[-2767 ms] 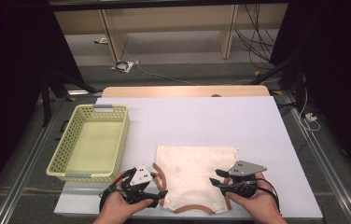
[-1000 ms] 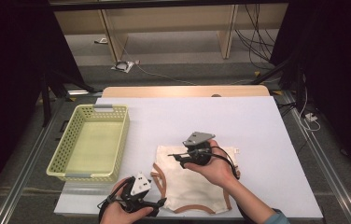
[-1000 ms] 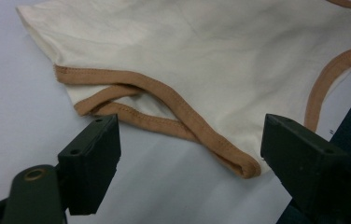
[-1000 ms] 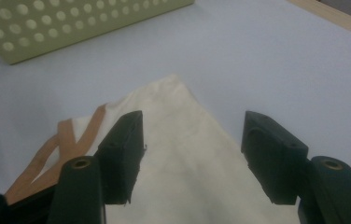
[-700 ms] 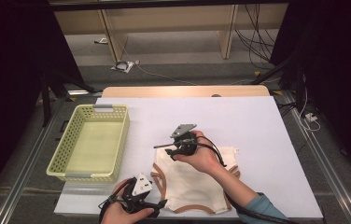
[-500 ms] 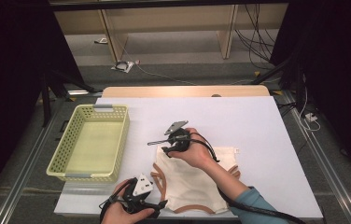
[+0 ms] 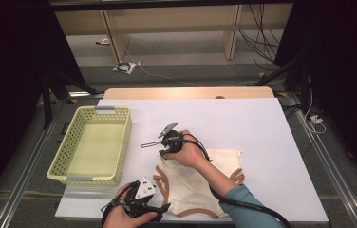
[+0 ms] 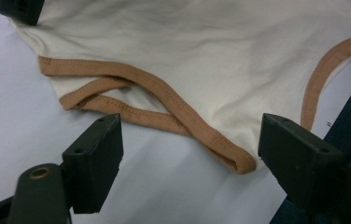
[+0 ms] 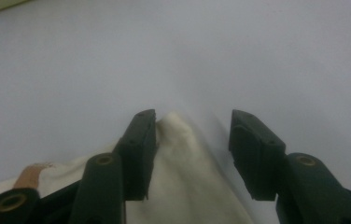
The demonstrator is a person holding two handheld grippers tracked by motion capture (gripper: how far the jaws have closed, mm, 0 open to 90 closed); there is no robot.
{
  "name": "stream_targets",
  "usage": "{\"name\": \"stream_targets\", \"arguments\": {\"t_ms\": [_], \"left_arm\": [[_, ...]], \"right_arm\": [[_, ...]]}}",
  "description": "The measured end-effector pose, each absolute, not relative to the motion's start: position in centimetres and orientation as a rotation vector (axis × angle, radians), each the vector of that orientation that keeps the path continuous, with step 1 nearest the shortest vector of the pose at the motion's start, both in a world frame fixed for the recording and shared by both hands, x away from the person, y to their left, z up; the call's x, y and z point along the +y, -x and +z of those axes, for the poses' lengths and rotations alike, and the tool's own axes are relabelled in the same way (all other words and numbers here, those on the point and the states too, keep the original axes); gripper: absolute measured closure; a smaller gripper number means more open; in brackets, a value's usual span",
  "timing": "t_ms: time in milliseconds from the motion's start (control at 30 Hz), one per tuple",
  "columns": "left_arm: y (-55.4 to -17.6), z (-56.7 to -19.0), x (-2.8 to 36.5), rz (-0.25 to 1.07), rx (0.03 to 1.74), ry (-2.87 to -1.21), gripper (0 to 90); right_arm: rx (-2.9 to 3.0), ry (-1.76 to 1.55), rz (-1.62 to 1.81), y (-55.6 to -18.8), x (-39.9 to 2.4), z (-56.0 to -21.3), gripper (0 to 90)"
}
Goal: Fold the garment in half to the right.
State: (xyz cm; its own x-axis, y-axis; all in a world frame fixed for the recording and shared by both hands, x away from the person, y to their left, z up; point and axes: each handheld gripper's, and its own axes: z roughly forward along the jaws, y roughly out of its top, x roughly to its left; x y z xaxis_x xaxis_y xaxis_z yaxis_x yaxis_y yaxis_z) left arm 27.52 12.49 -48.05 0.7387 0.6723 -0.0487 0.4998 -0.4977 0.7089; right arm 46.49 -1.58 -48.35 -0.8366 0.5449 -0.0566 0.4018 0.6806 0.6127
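Lying flat on the white table (image 7: pixel 262 123), cream garment (image 7: pixel 193 183) — far corner peaking between right gripper (image 9: pixel 190 135) jaws (parted, just been closing); brown-trimmed hem between left gripper (image 8: pixel 187 154) jaws — parted, unpinched.

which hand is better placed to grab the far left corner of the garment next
Right. The right tool already straddles that corner of the cream garment, jaws just closing, not yet pinching. The left tool sits open at the near hem.

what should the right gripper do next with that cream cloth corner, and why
Probably close the right gripper on the far left corner of the cream garment with tan trim. Its jaws have been closing, that corner sits between them, and a gap still shows beside one jaw.
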Motion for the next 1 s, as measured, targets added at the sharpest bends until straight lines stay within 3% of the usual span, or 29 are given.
{"name": "stream_targets", "arguments": {"t_ms": [367, 733, 1000], "left_arm": [[-27.5, -48.2, 12.3, 0.297, 0.874, -2.213, 22.2], [-27.6, -48.4, 12.1, 0.294, 0.891, -2.223, 23.8], [-27.1, -48.7, 11.2, 0.275, 0.827, -2.270, 25.5]], "right_arm": [[2.763, -0.793, 0.816, -47.1, -0.8, -47.8, 62.7], [2.823, -0.723, 0.796, -46.9, -0.1, -47.6, 87.0], [2.823, -0.732, 0.795, -46.8, -0.1, -47.6, 87.7]]}}
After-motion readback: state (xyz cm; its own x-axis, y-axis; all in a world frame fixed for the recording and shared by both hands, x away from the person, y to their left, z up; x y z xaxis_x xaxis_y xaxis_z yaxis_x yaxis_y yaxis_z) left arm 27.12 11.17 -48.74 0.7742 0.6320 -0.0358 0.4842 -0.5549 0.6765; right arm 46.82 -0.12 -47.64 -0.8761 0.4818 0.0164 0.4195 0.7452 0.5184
